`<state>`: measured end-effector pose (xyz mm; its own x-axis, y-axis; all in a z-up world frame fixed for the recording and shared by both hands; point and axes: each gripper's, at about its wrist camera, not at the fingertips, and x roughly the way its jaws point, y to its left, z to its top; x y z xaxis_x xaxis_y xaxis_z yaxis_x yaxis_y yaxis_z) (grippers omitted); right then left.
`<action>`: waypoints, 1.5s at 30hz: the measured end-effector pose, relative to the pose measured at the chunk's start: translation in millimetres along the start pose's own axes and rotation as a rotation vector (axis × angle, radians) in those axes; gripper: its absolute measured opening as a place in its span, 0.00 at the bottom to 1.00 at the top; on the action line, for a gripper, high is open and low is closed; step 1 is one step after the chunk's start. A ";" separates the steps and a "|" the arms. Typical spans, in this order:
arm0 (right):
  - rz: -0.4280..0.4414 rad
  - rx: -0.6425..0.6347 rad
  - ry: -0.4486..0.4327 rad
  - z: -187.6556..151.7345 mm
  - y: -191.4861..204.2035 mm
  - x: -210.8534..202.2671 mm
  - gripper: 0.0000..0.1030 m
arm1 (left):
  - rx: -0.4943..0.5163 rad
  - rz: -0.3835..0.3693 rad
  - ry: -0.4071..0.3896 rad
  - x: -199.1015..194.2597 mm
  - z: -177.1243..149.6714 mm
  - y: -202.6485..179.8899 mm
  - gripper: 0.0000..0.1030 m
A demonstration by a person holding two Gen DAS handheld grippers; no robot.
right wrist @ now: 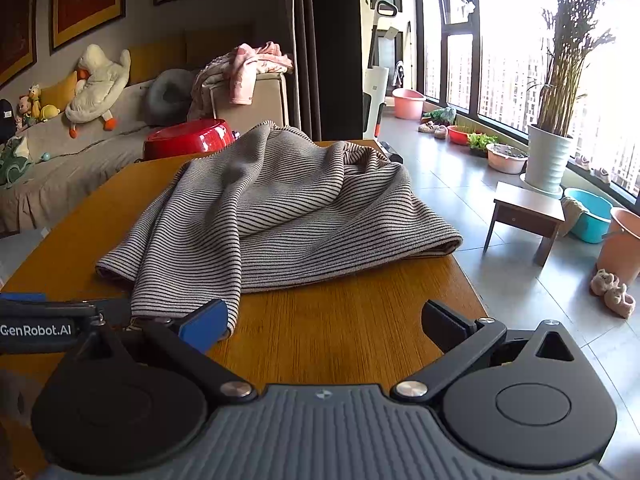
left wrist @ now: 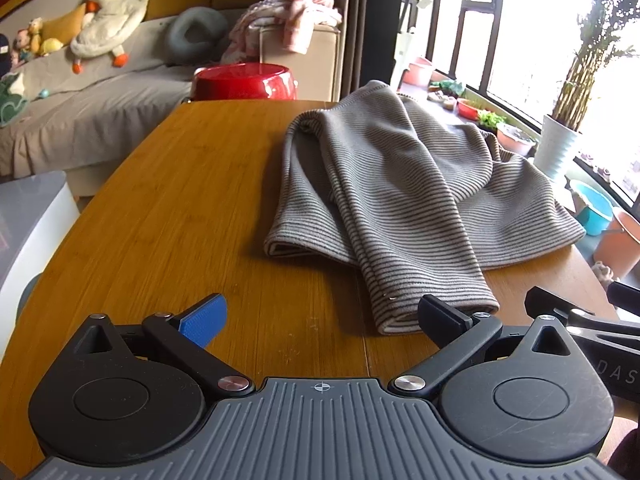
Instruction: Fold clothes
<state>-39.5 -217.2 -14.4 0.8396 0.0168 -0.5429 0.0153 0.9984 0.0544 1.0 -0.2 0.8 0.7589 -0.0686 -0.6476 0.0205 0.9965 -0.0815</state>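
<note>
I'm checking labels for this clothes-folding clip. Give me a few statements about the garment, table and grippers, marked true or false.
1. The grey striped knit garment lies crumpled on the wooden table. True.
2. The left gripper is clamped on a sleeve. False: its jaws stand wide open, holding nothing.
3. The right gripper is open. True.
4. The garment is neatly folded into a square. False: it lies loosely bunched.
5. A red round basin sits beyond the table's far end. True.

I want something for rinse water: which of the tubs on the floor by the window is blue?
The blue tub sits beside the white plant pot, behind the small stool. The other tubs are pink, red or peach.
</note>
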 end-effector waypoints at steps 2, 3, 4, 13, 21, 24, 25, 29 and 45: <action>-0.001 -0.001 0.003 -0.3 0.3 -1.7 1.00 | -0.009 -0.016 -0.005 -0.3 -1.8 3.9 1.00; -0.001 -0.002 0.005 -0.4 0.5 -2.6 1.00 | -0.002 -0.010 -0.008 0.1 -3.6 4.2 1.00; -0.002 -0.002 0.007 -0.6 0.6 -3.4 1.00 | 0.006 -0.004 -0.011 0.6 -5.5 4.4 1.00; -0.004 -0.010 0.026 -3.6 -0.8 1.1 1.00 | 0.015 0.022 0.028 2.8 -4.2 -3.5 1.00; -0.005 -0.016 0.027 -4.3 -2.5 4.5 1.00 | 0.013 0.024 0.035 3.2 -5.4 -2.2 1.00; -0.010 -0.024 0.024 -4.2 -1.0 3.0 1.00 | 0.012 0.026 0.037 2.8 -5.7 -1.8 1.00; -0.011 -0.027 0.023 -4.0 -0.1 1.7 1.00 | 0.011 0.026 0.037 2.7 -6.0 -1.6 1.00; -0.019 -0.031 0.020 -2.9 0.9 3.1 1.00 | 0.011 0.022 0.041 2.8 -5.8 -0.6 1.00; -0.028 -0.046 0.012 -2.3 1.0 3.1 1.00 | 0.012 0.020 0.049 5.0 -7.3 -2.0 1.00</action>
<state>-38.1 -216.1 -18.0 0.8324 -0.0113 -0.5540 0.0137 0.9999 0.0002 -0.1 -2.9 -7.8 0.7265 -0.0508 -0.6853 0.0137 0.9981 -0.0595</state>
